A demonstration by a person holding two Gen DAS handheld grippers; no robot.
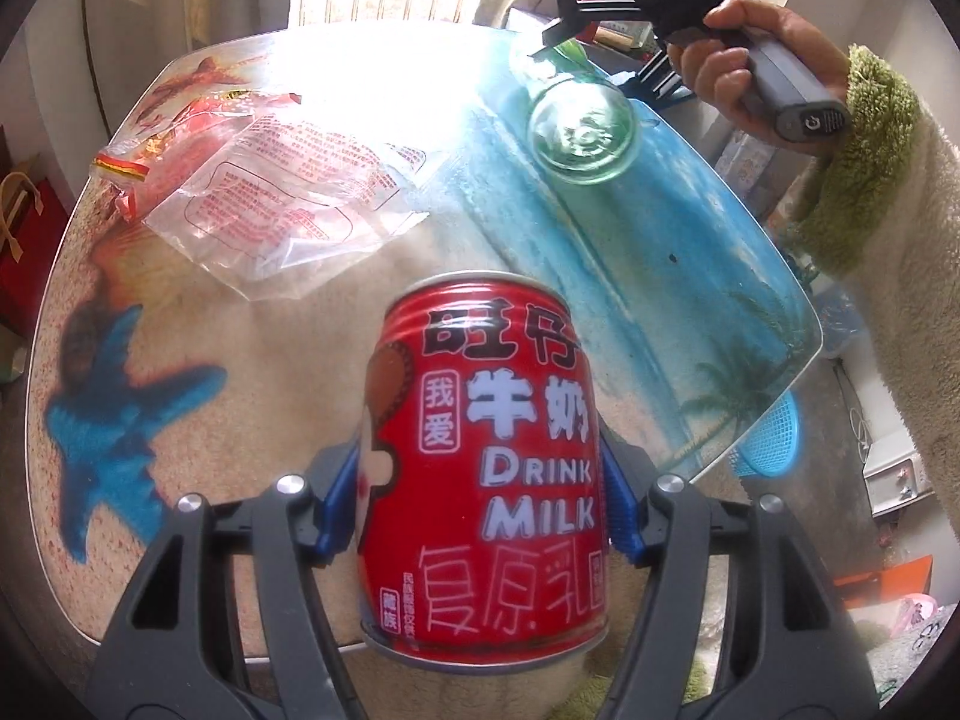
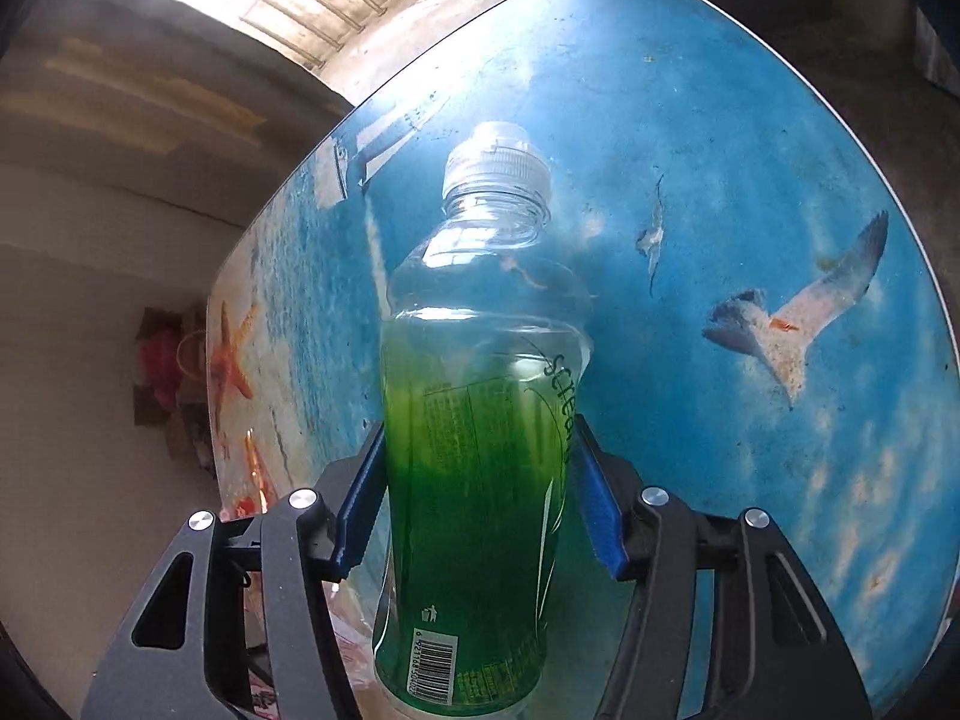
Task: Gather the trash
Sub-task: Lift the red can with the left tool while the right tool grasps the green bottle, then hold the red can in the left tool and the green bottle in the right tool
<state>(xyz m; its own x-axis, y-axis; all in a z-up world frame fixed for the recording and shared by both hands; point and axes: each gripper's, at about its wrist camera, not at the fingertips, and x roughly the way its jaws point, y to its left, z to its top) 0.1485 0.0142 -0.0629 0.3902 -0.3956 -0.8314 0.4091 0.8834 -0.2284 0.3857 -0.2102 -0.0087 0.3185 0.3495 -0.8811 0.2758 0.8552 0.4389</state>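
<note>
My left gripper (image 1: 480, 480) is shut on a red milk can (image 1: 486, 468), its blue pads against both sides, above the table. My right gripper (image 2: 474, 492) is shut on a clear plastic bottle with a green label (image 2: 480, 420) and a clear cap. In the left wrist view the same bottle (image 1: 579, 129) shows bottom-first at the far right of the table, held by the right gripper (image 1: 558, 36) in a hand. A clear plastic bag with red print (image 1: 282, 204) and a red-yellow wrapper (image 1: 150, 156) lie on the table at the far left.
The table (image 1: 660, 276) has a glossy beach picture with starfish, sea and gulls. A blue mesh basket (image 1: 774, 438) stands on the floor past the table's right edge. A red bag (image 1: 24, 240) stands left of the table. Boxes and clutter lie at the right.
</note>
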